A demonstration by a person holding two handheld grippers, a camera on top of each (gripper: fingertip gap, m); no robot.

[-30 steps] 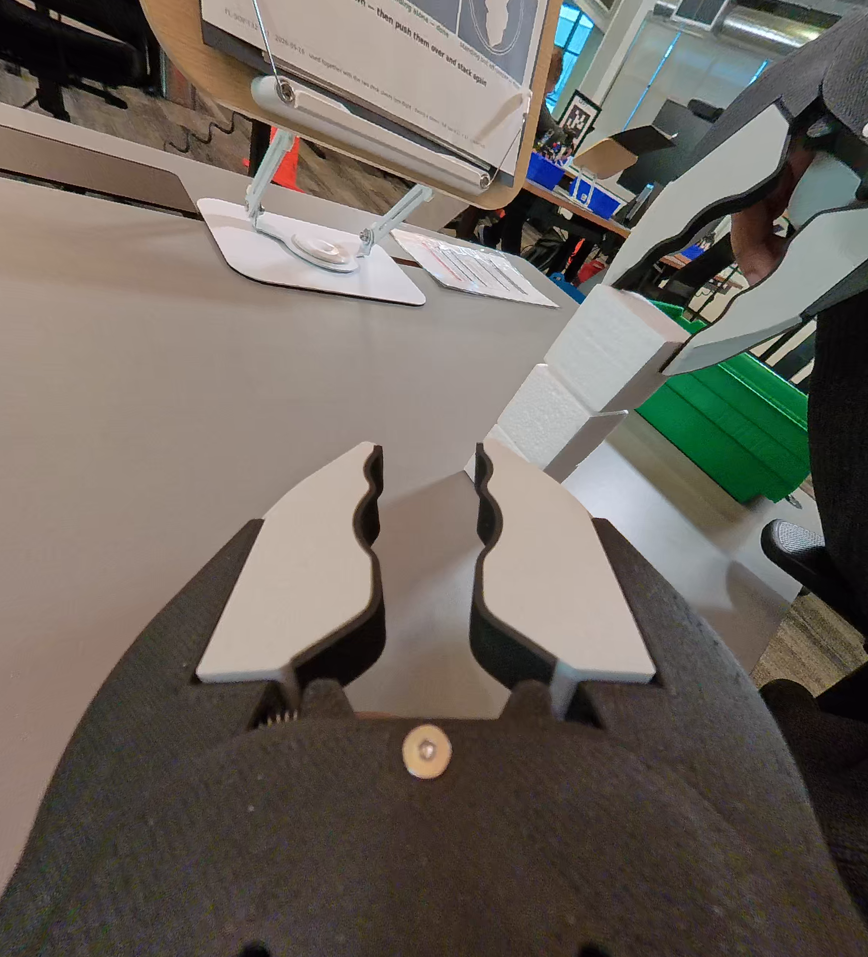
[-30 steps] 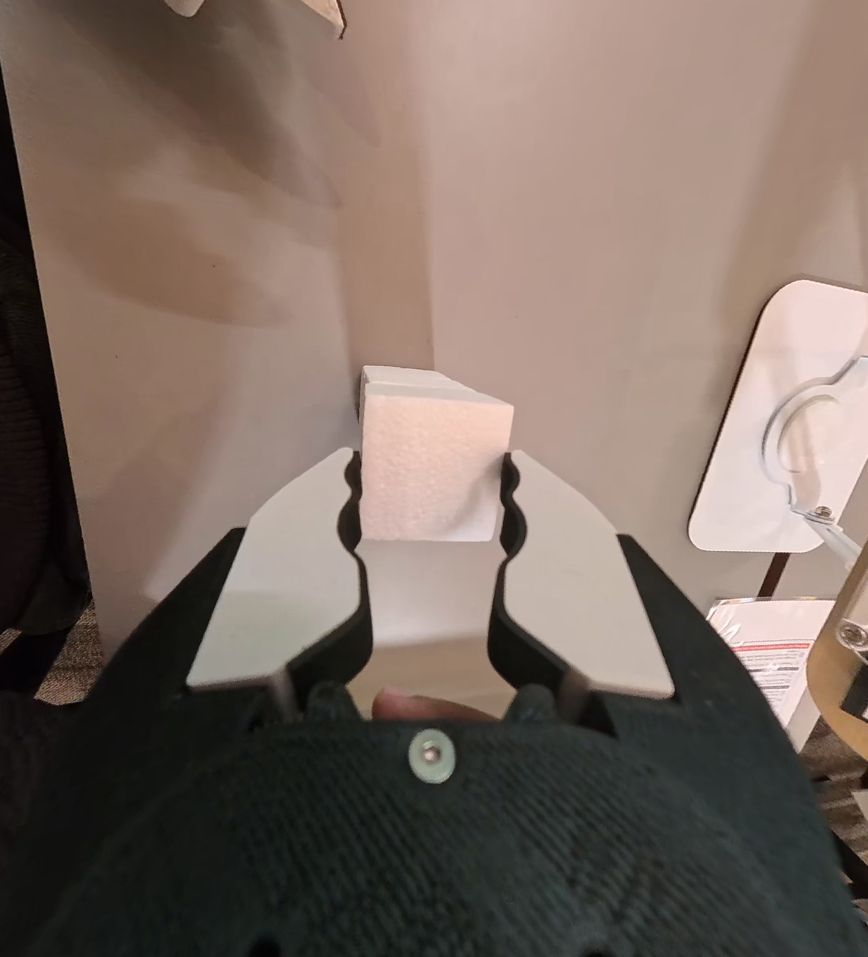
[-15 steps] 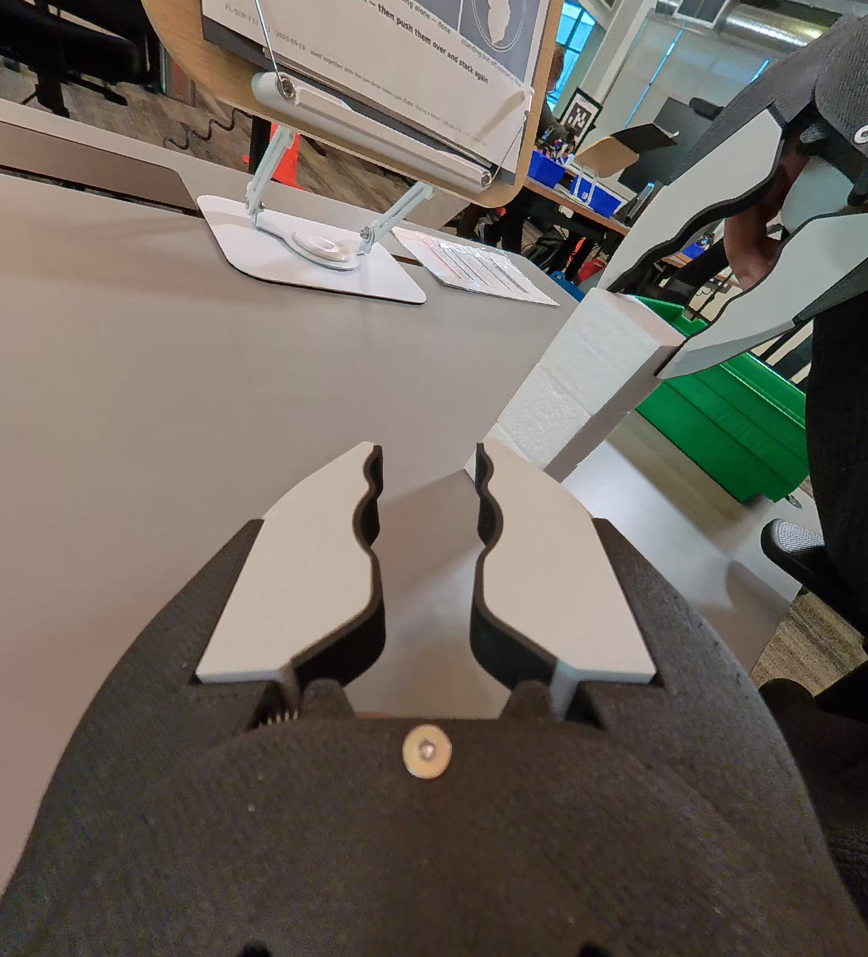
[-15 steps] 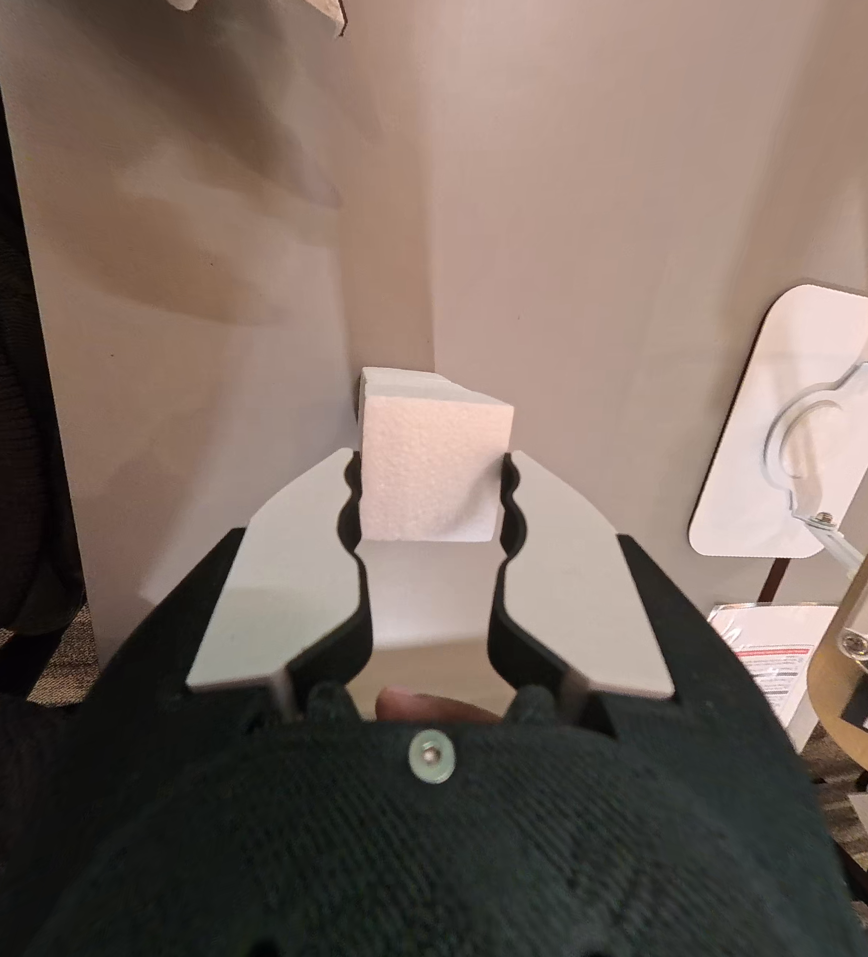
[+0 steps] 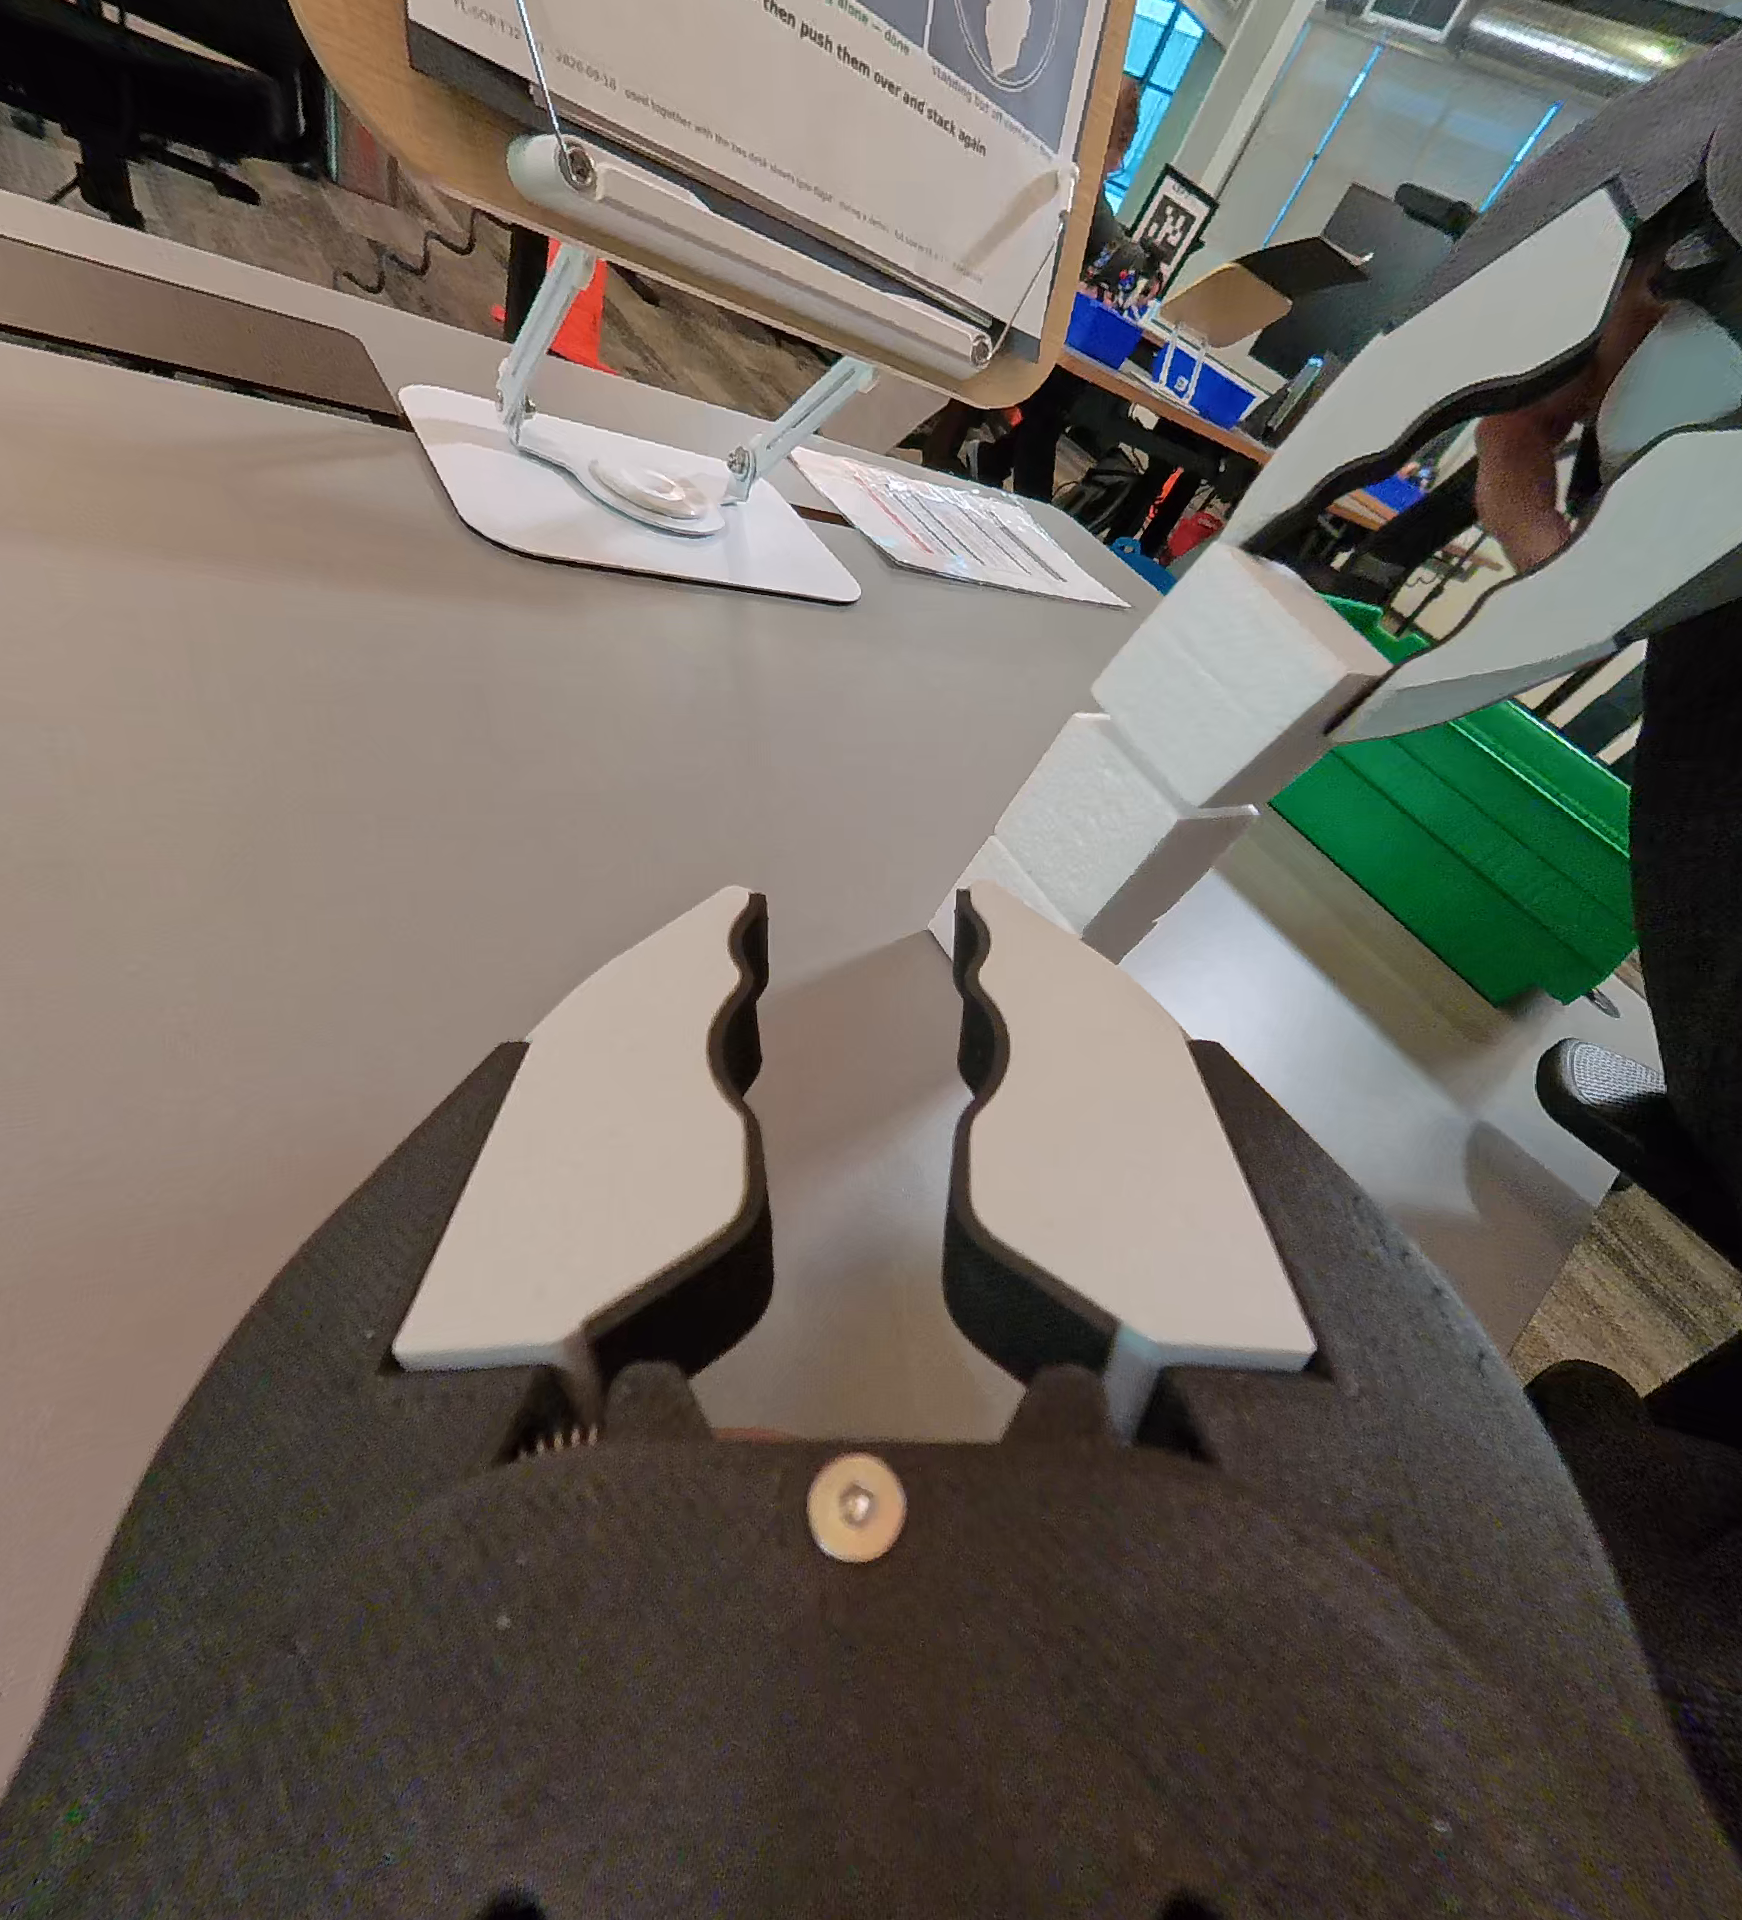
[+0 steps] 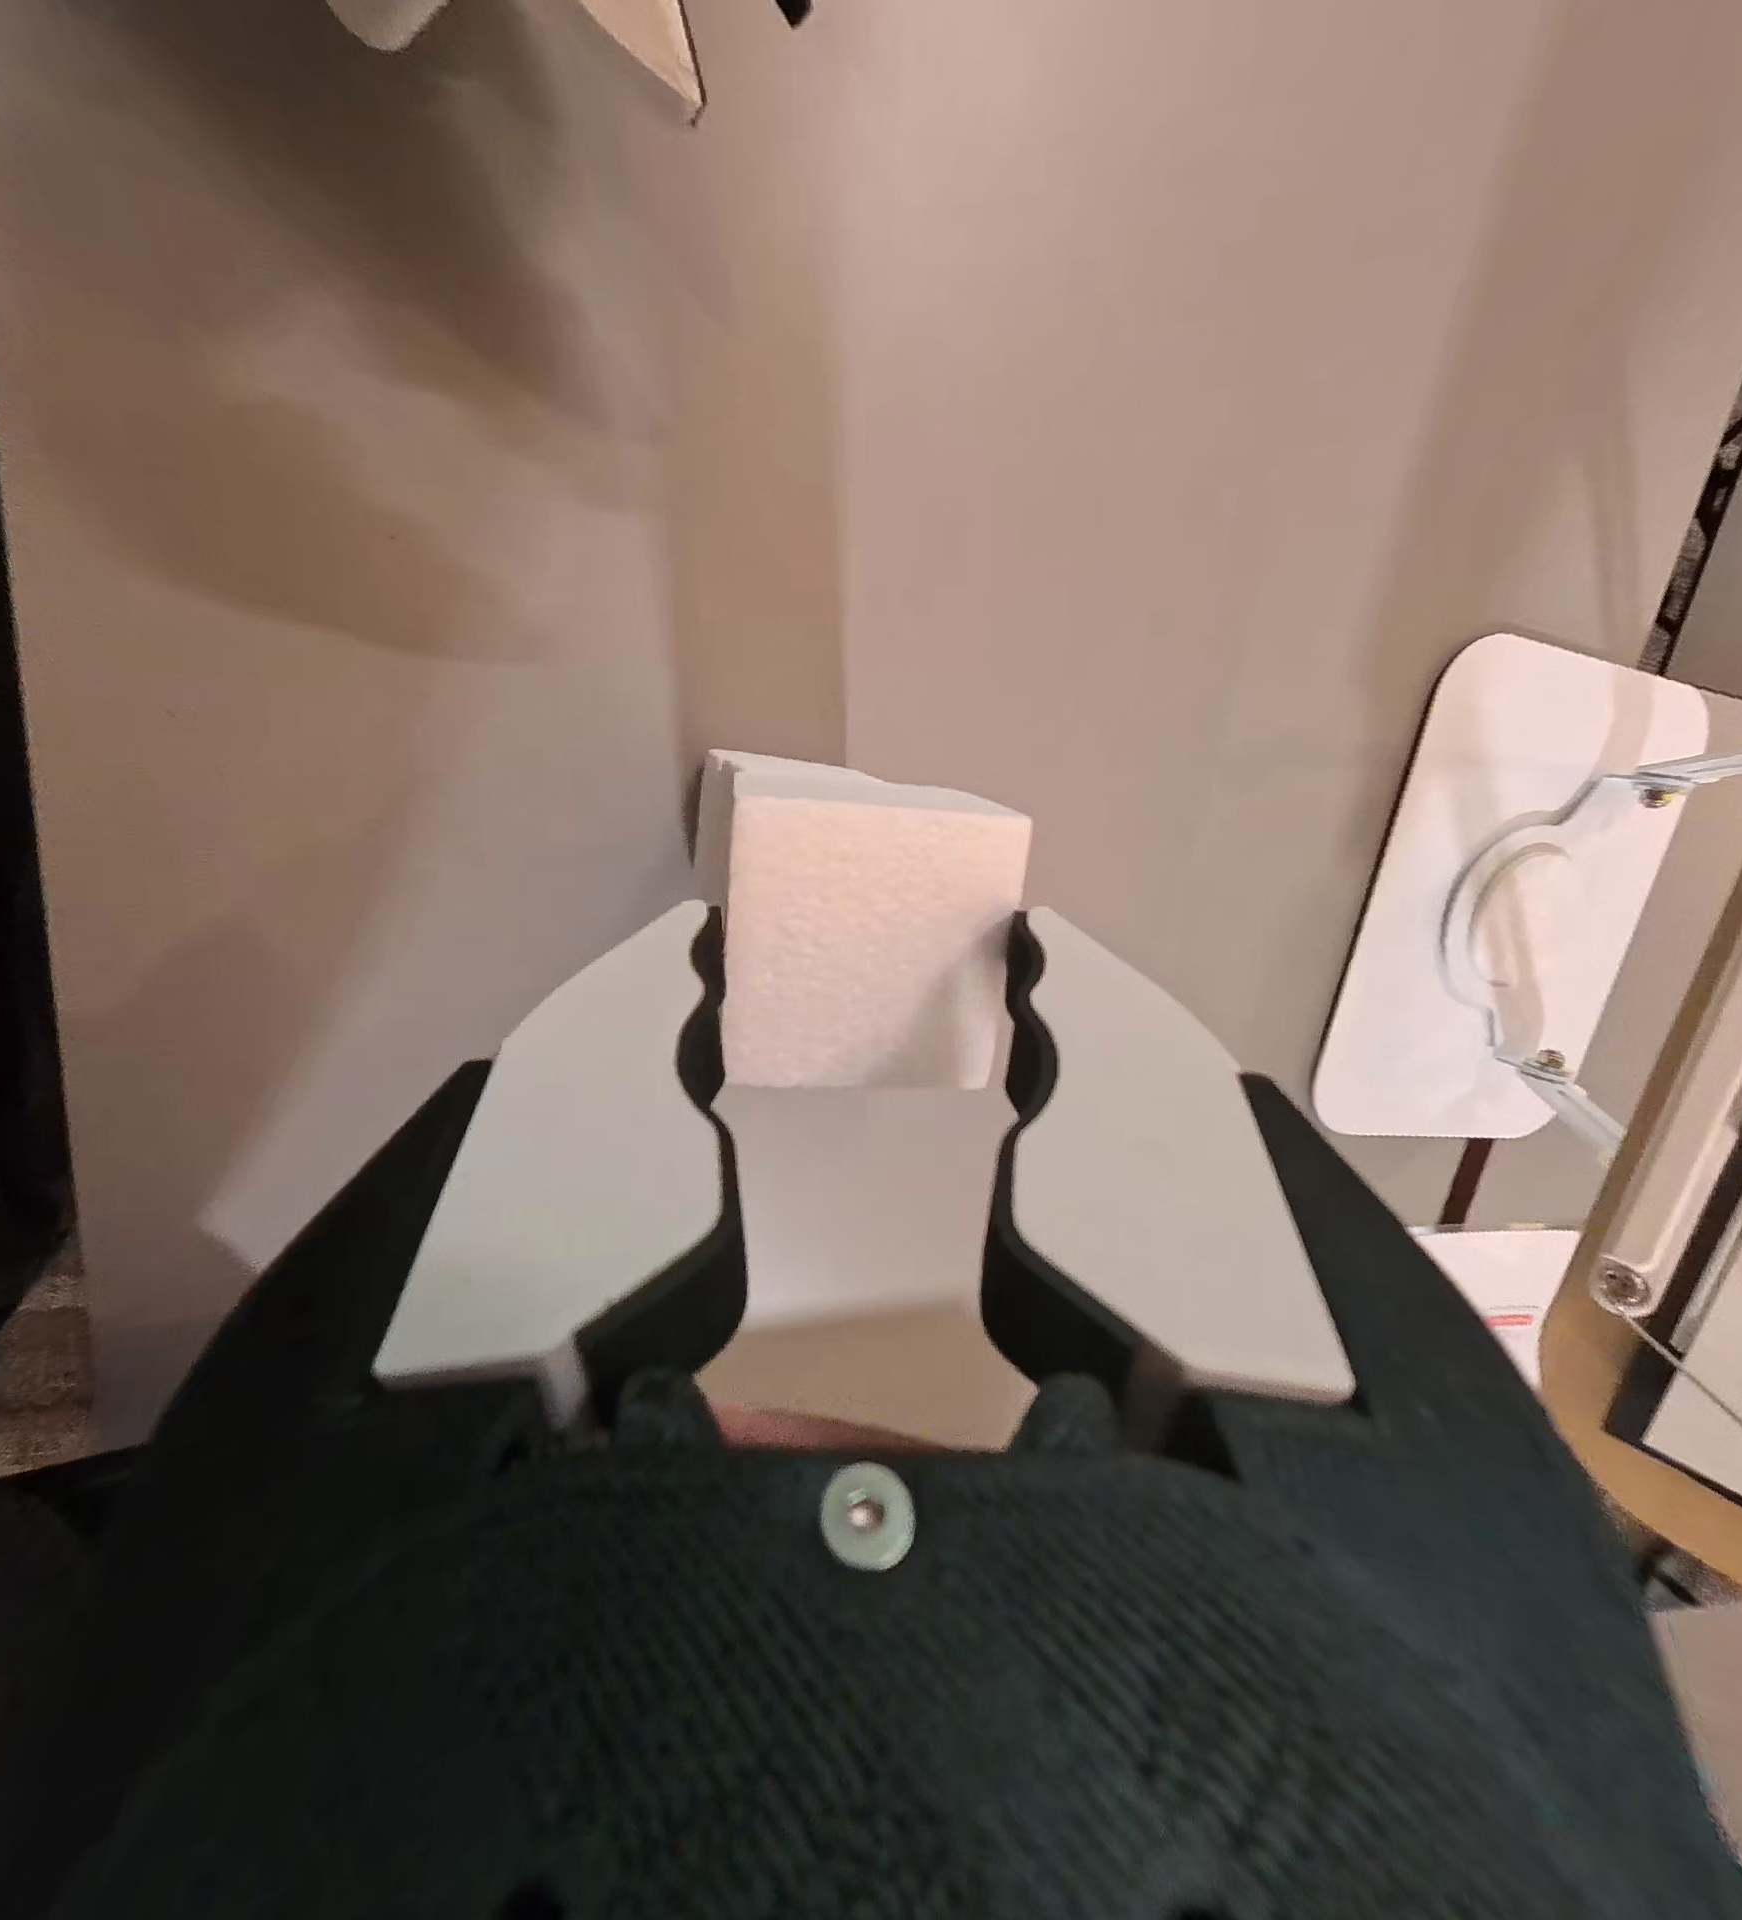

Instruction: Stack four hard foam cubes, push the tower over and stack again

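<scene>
A tower of white foam cubes stands near the right edge of the grey table (image 5: 327, 779). My right gripper (image 5: 1303, 634) reaches down from the upper right, shut on the top cube (image 5: 1220, 665). That cube rests on the second cube (image 5: 1095, 821), shifted a little to the right of it. A third cube (image 5: 997, 883) shows partly behind my left finger; anything lower is hidden. From above, the right gripper (image 6: 867, 920) pinches the top cube (image 6: 867, 956) between its fingertips. My left gripper (image 5: 856, 914) is open and empty, low over the table, left of the tower.
A document stand with a white base (image 5: 638, 509) and a laminated sheet (image 5: 960, 530) sit at the back of the table. A green bin (image 5: 1469, 831) and a chair seat (image 5: 1594, 1091) lie beyond the table's right edge. The stand base also shows in the right wrist view (image 6: 1511, 935). The tips of one gripper are about 15 centimeters away from the tips of the other.
The right gripper has shifted the top cube slightly; it now sits offset to the right on the tower. The left gripper has not moved.
</scene>
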